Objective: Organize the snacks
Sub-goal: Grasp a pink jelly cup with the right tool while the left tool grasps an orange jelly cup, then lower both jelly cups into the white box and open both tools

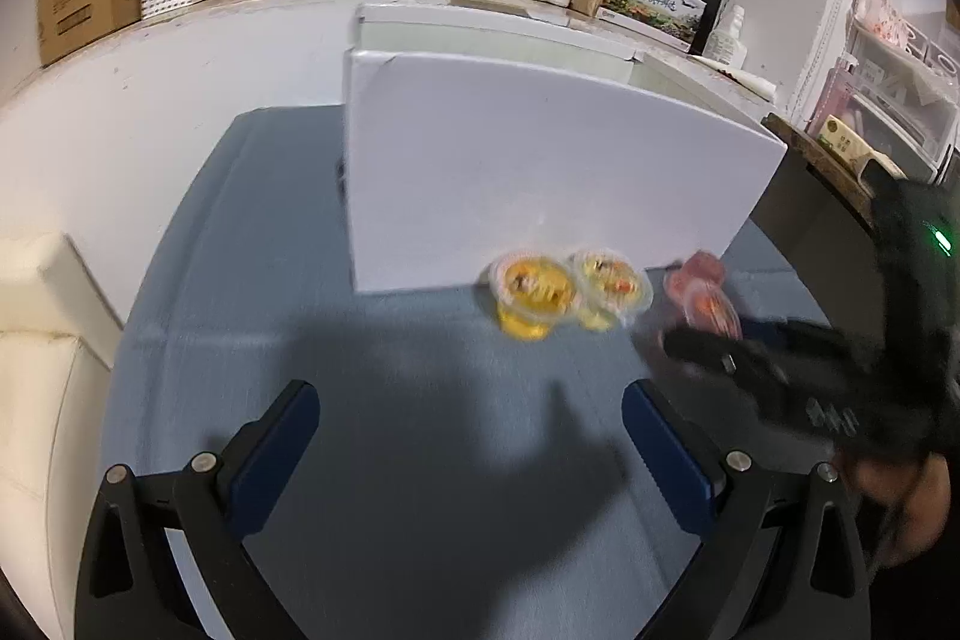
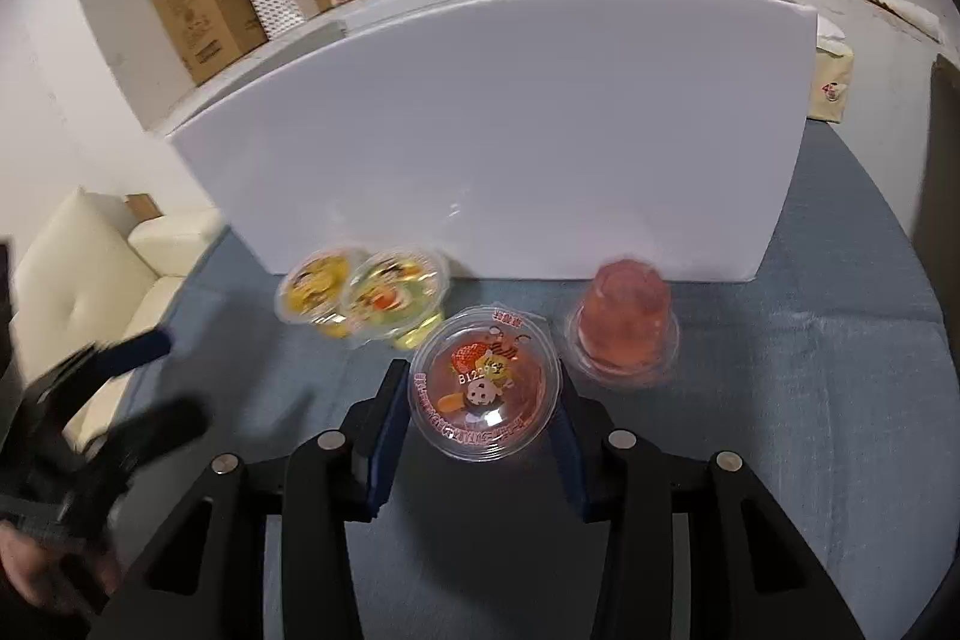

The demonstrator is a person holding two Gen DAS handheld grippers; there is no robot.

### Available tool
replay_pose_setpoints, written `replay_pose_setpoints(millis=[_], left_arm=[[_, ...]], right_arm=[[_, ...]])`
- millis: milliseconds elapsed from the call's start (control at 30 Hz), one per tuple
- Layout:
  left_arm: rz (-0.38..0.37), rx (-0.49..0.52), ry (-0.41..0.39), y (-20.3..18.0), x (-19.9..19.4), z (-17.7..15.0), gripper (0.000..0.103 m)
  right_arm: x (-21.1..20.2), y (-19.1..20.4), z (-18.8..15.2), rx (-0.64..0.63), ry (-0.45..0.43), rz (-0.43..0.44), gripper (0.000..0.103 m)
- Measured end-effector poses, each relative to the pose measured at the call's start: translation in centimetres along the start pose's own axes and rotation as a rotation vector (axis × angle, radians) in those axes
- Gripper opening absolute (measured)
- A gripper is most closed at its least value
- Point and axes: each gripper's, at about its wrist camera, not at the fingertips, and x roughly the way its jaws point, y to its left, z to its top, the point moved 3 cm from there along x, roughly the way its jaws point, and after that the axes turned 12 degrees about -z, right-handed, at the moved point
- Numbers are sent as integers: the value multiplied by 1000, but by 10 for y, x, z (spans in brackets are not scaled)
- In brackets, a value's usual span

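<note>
Four sealed jelly cups sit near the base of a white box (image 2: pixel 498 130): a yellow cup (image 2: pixel 312 293) touching a yellow-green cup (image 2: pixel 393 295), both tilted. A red cup (image 2: pixel 485 391), printed lid facing up, is clamped between blue pads, while a pink cup (image 2: pixel 624 334) stands inverted just beside it.

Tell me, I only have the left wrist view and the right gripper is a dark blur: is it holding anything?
Observer: Yes. The right gripper has its jaws closed on a red jelly cup, foil lid facing up.
Operator: Is there a second red cup?
Observer: One, upside down on the blue cloth, right of the held cup: the inverted red cup.
Operator: And the yellow ones?
Observer: Two yellow jelly cups sit side by side, touching, in front of the white box.
</note>
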Motion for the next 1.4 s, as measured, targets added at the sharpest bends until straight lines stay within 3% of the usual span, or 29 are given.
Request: replay_pose_setpoints(millis=[300, 500, 533, 567, 767, 1000, 1167, 1400], left_arm=[[21, 88, 65, -6, 45, 23, 102], [41, 85, 81, -9, 60, 30, 67], [34, 86, 83, -11, 62, 30, 55], [14, 76, 80, -12, 62, 31, 50], [-12, 68, 54, -11, 46, 20, 50], [-70, 64, -76, -27, -23, 17, 50], [-96, 100, -181, -38, -66, 56, 50], [-80, 120, -214, -27, -52, 135, 50]], right_arm=[[-38, -1, -18, -8, -63, 24, 47], [-44, -5, -20, 18, -73, 33, 47], [-44, -6, -20, 24, -71, 34, 47], [-43, -8, -20, 29, -69, 36, 47], [-52, -19, -26, 54, -78, 42, 47], [-65, -19, -20, 55, -114, 58, 47], [-87, -19, 9, 44, -179, 76, 47], [-106, -20, 92, 10, -272, 82, 47]])
